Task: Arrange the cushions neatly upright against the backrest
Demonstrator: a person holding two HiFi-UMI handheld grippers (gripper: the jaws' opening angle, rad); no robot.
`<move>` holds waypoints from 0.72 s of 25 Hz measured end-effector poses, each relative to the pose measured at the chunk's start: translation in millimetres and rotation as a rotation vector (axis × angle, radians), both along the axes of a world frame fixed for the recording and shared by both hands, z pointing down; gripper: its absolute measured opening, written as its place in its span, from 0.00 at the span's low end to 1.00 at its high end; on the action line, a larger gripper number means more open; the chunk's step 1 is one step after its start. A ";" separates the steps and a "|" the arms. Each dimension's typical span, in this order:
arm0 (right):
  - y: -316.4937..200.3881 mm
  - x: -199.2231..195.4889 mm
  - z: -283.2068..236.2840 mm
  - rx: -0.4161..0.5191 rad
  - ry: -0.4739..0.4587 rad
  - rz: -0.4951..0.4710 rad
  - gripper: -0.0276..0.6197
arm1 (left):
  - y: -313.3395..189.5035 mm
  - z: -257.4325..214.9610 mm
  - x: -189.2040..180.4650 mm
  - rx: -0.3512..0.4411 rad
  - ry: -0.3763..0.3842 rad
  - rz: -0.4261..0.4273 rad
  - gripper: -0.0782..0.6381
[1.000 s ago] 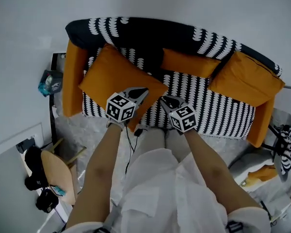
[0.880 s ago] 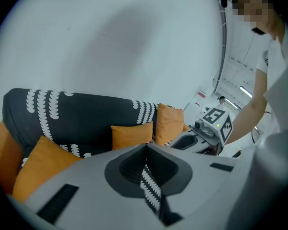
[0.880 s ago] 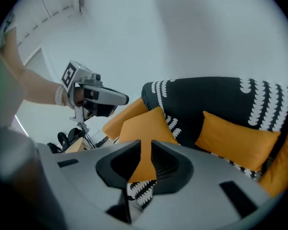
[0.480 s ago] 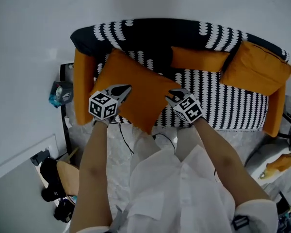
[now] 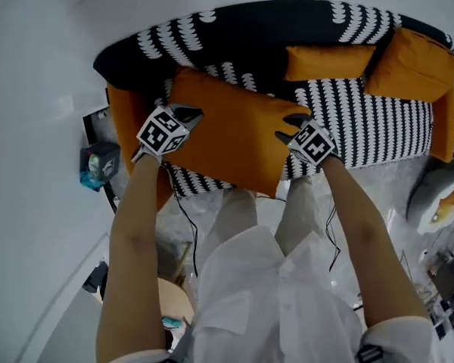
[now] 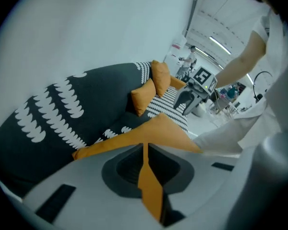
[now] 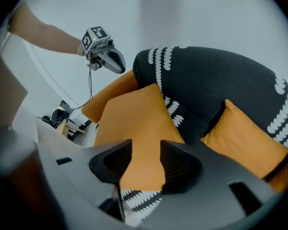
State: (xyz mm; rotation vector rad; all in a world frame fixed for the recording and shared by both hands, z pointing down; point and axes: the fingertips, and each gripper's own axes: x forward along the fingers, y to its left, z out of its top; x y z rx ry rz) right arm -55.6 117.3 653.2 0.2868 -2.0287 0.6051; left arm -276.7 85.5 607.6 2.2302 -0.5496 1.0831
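Head view shows the left gripper (image 5: 192, 113) clamped on the cushion (image 5: 234, 131), jaws just easing, and the right gripper (image 5: 291, 124), jaws just opening around it, seemingly seating it at the sofa's (image 5: 287, 29) left end.

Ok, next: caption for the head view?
Over the patterned sofa, left gripper pinches the large orange cushion, right gripper straddles its edge, jaws of both just opening.

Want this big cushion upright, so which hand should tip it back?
Left gripper, probably: its fingers, just opening slightly, pinch the cushion edge; on the right gripper they have just been opening around it.
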 end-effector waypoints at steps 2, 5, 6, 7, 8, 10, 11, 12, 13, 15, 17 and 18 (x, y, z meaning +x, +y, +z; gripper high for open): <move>-2.4 -3.9 8.8 0.000 0.029 -0.002 0.34 | -7.4 15.4 -4.9 -0.029 -0.028 0.099 0.21; -10.9 -8.5 26.9 -0.002 0.054 0.000 0.37 | -15.7 38.2 -10.9 -0.055 -0.095 0.244 0.29; -14.4 -9.2 33.4 -0.003 0.069 -0.008 0.37 | -19.3 45.5 -12.2 -0.055 -0.117 0.294 0.31; -16.7 -9.9 39.7 -0.007 0.084 -0.020 0.38 | -22.7 52.8 -13.1 -0.054 -0.134 0.343 0.32; -17.8 -10.9 45.7 -0.016 0.097 -0.037 0.40 | -26.6 60.1 -13.9 -0.052 -0.149 0.388 0.34; -19.9 -12.9 59.5 -0.030 0.114 -0.087 0.42 | -36.4 74.1 -14.7 -0.042 -0.180 0.461 0.40; -20.3 -12.8 67.2 -0.034 0.121 -0.118 0.44 | -40.9 80.7 -14.3 -0.037 -0.198 0.494 0.44; -19.8 -11.5 74.7 -0.038 0.132 -0.150 0.44 | -43.9 87.8 -13.6 -0.034 -0.218 0.530 0.45; -19.1 -9.2 82.0 -0.042 0.145 -0.180 0.45 | -45.5 95.5 -12.8 -0.033 -0.238 0.568 0.45; -19.0 -5.0 94.1 -0.056 0.169 -0.224 0.45 | -48.5 111.0 -11.9 -0.030 -0.266 0.636 0.47; -20.6 -4.9 101.9 -0.087 0.177 -0.238 0.46 | -52.9 123.6 -11.5 -0.028 -0.274 0.672 0.50; -20.1 -6.1 104.9 -0.105 0.177 -0.241 0.46 | -53.4 129.3 -11.5 -0.034 -0.277 0.687 0.50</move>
